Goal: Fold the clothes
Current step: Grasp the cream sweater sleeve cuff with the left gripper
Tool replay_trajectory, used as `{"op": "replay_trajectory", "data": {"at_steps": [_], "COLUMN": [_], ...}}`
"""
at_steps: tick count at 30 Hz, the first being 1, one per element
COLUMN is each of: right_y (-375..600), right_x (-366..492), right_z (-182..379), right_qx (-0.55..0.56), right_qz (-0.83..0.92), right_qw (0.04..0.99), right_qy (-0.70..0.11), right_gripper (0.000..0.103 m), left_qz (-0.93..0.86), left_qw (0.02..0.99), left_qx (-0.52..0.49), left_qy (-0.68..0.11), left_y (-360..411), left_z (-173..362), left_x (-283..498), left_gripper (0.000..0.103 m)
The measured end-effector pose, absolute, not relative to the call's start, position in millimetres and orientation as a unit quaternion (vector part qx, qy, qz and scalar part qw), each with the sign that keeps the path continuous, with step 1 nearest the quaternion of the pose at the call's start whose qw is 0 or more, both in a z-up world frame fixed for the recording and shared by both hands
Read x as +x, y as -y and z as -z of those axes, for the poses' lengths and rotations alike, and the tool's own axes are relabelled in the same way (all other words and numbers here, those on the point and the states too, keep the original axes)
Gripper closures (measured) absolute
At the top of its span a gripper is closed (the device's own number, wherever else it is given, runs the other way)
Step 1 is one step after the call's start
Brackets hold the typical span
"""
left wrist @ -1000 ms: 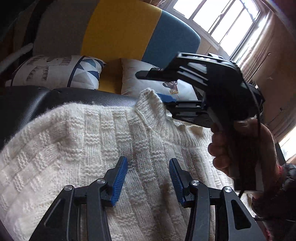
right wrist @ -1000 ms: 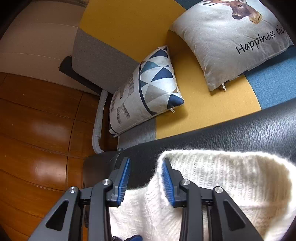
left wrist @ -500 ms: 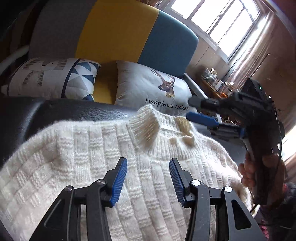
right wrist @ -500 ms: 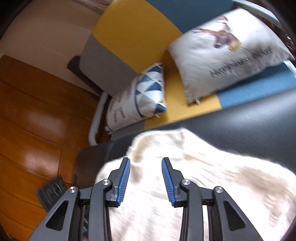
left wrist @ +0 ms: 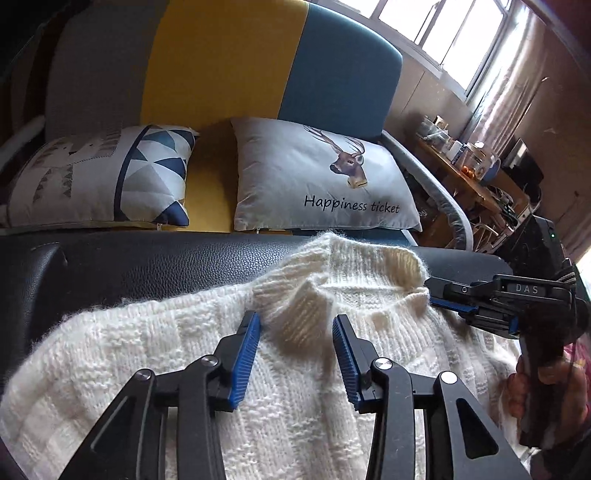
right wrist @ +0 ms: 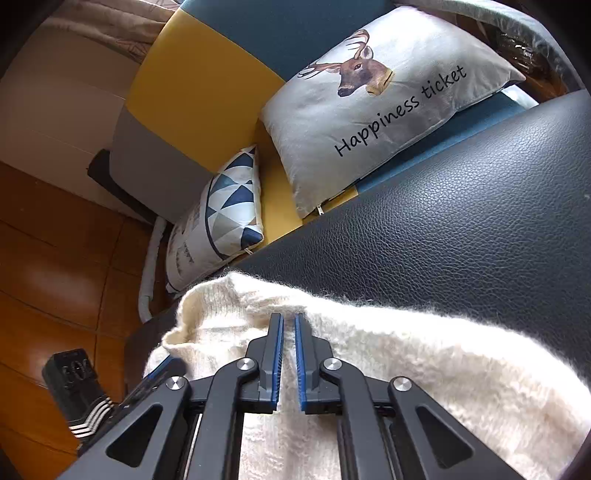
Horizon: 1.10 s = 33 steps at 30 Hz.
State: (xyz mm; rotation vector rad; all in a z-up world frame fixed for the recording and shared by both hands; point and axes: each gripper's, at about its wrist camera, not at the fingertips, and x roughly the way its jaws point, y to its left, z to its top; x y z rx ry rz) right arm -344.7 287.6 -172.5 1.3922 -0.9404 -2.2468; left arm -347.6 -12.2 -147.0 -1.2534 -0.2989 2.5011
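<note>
A grey, yellow and blue fabric sofa (left wrist: 221,62) stands on glossy wooden floor (right wrist: 48,266) beneath bright windows (left wrist: 461,26).

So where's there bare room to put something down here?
The black leather top is bare between the sweater and the sofa seat, left of the collar. The seat is crowded: the deer pillow and triangle pillow leave a narrow yellow gap.
</note>
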Motion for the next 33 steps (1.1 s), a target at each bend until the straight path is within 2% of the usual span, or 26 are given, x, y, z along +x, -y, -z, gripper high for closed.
{"op": "replay_trajectory", "data": {"at_steps": [2, 3, 8, 13, 22, 26, 33], "right_y": [-286, -283, -254, -207, -127, -108, -94], "right_x": [-338, -332, -283, -222, -146, -138, -135], "right_z": [162, 152, 123, 118, 134, 139, 140], "right_qx": [0.492, 0.488, 0.483, 0.494, 0.525, 0.536, 0.542], "right_qz": [0.796, 0.802, 0.804, 0.794, 0.776, 0.777, 0.782], "right_qw": [0.164, 0.167, 0.214, 0.260, 0.289, 0.277, 0.260], "right_qy": [0.314, 0.303, 0.272, 0.240, 0.196, 0.180, 0.166], "right_gripper": [0.086, 0.074, 0.074, 0.074, 0.074, 0.074, 0.073], "left_qz": [-0.871, -0.866, -0.866, -0.859, -0.853, -0.832, -0.831], "left_qw": [0.159, 0.160, 0.162, 0.084, -0.212, -0.290, -0.262], "left_qx": [-0.447, -0.450, -0.411, -0.394, -0.380, -0.383, -0.405], "left_qy": [0.128, 0.147, 0.232, 0.317, 0.288, 0.278, 0.275], "left_y": [16, 20, 70, 175, 356, 404, 419], "left_z": [141, 137, 109, 105, 104, 113, 136], "left_x": [-344, -340, -278, -184, 15, 64, 72], "left_gripper": [0.061, 0.061, 0.061, 0.060, 0.060, 0.060, 0.055]}}
